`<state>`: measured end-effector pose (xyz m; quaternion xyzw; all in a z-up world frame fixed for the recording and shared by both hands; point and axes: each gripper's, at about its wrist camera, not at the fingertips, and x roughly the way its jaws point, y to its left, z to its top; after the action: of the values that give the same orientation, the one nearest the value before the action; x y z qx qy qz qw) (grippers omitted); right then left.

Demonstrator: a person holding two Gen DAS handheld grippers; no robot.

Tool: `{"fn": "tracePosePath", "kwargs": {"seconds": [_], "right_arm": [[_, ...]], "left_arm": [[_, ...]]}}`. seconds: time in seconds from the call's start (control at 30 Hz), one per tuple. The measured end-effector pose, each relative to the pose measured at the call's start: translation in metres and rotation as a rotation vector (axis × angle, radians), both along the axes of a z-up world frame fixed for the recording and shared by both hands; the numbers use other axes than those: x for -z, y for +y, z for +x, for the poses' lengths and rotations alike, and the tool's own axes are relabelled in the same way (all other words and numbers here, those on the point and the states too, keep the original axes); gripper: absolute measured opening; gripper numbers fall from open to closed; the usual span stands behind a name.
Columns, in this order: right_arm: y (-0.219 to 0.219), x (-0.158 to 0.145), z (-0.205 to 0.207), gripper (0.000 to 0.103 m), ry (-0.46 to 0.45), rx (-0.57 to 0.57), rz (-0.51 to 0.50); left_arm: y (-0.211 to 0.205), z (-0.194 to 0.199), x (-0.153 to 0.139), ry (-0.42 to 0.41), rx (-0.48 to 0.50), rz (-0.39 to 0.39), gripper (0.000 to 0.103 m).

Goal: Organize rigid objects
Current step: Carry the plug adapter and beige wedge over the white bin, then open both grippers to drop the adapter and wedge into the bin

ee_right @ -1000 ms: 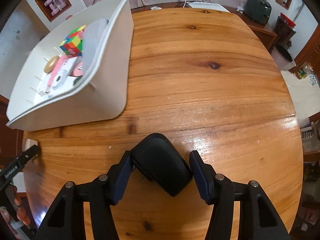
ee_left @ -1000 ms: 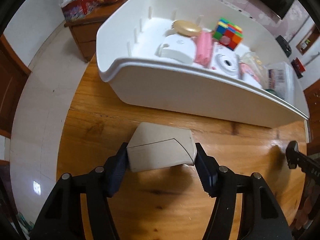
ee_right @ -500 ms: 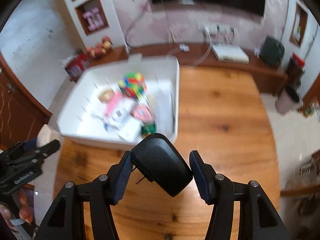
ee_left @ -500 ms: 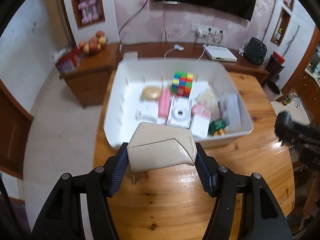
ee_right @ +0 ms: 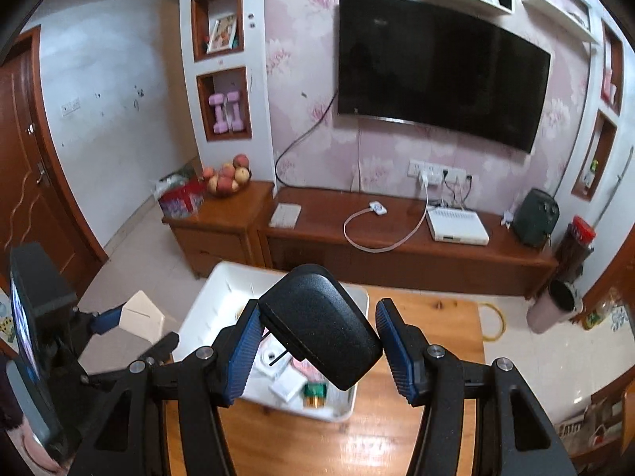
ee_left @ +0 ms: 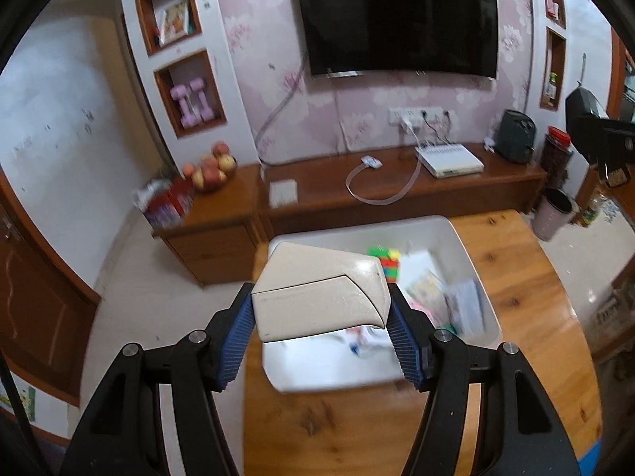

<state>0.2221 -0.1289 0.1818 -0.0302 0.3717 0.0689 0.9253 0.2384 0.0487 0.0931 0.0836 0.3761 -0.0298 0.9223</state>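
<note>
My left gripper [ee_left: 319,329] is shut on a beige case [ee_left: 317,293] and holds it high above the white bin [ee_left: 476,277]. My right gripper [ee_right: 313,349] is shut on a black case [ee_right: 321,331], also high over the white bin [ee_right: 210,297]. The bin stands on the wooden table [ee_left: 516,277] and holds a colour cube [ee_left: 387,261], packets and small boxes. The left gripper with the beige case [ee_right: 141,317] shows at the left of the right wrist view.
A wooden cabinet [ee_right: 397,238] runs along the wall behind the table, with a white box [ee_right: 456,228], cables and a fruit bowl [ee_right: 228,182]. A TV [ee_right: 436,67] hangs above. A pink bin [ee_right: 555,309] stands on the floor at right.
Both grippers have risen far above the table with their cases held. The bin has shrunk in both views and the wall and TV have come into sight.
</note>
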Motion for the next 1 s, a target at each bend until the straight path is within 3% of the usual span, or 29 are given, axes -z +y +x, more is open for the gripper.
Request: {"fn": "tracePosePath", "kwargs": {"seconds": [0.13, 0.27, 0.47, 0.67, 0.8, 0.9, 1.0], "right_arm": [[0.009, 0.002, 0.029, 0.058, 0.01, 0.008, 0.011], [0.015, 0.033, 0.062, 0.058, 0.097, 0.004, 0.046], [0.02, 0.113, 0.109, 0.058, 0.274, 0.03, 0.079], [0.023, 0.195, 0.136, 0.059, 0.412, 0.053, 0.043], [0.023, 0.233, 0.144, 0.059, 0.475, 0.056, 0.03], [0.022, 0.245, 0.147, 0.059, 0.493, 0.053, 0.028], [0.021, 0.248, 0.146, 0.061, 0.489, 0.046, 0.03]], "left_arm": [[0.006, 0.029, 0.01, 0.017, -0.022, -0.023, 0.066], [0.011, 0.06, 0.038, 0.088, -0.035, -0.084, 0.066], [0.006, 0.101, 0.107, 0.232, -0.066, -0.126, 0.066], [-0.006, 0.12, 0.167, 0.348, -0.068, -0.116, 0.066], [-0.009, 0.125, 0.189, 0.406, -0.072, -0.109, 0.067], [-0.01, 0.127, 0.198, 0.449, -0.079, -0.12, 0.067], [-0.006, 0.125, 0.199, 0.479, -0.094, -0.181, 0.07]]}}
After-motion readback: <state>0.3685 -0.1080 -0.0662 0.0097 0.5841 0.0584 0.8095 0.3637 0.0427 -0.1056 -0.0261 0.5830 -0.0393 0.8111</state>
